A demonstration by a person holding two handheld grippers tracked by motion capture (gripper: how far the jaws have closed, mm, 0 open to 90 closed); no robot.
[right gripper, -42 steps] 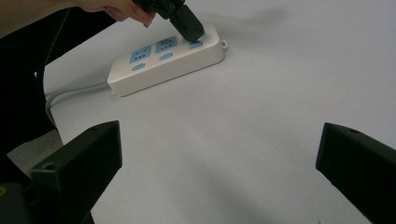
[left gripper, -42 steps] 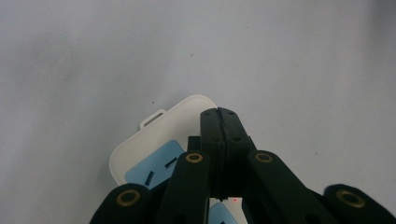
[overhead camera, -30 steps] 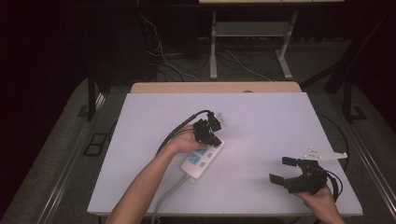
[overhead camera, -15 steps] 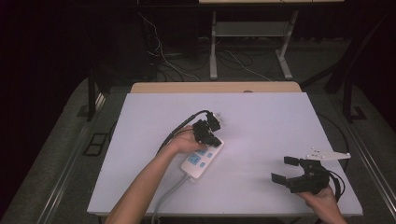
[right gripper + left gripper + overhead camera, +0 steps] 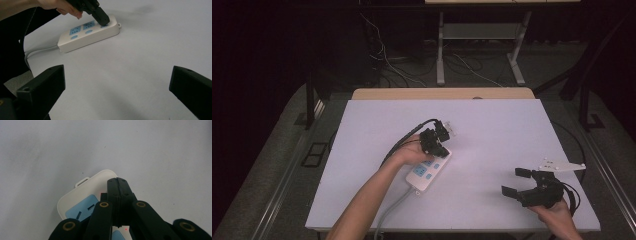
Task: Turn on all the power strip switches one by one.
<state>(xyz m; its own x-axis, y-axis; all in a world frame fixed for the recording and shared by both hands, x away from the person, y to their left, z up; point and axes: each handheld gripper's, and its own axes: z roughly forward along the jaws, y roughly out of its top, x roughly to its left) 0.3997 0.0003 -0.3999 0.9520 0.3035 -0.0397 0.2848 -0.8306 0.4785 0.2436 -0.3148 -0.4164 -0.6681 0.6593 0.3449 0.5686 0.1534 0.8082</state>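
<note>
No change of position from the earlier frames is observed: the left gripper (image 5: 435, 141) is held with its jaws pressed together, tips on the far end of the white power strip (image 5: 428, 171) at the table's (image 5: 492, 125) centre. The right gripper (image 5: 526, 185) is held spread wide and empty at the near right. No legible writing is seen on the strip.

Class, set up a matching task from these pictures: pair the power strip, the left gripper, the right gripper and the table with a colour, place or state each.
Things:
1. power strip
2. left gripper
3. right gripper
4. table

Descriptions:
A. jaws wide apart, nothing between them
B. pale surface under everything
C. white with blue socket panels
D. jaws shut, tips on the strip's far end

Pairs: 1-C, 2-D, 3-A, 4-B
</note>
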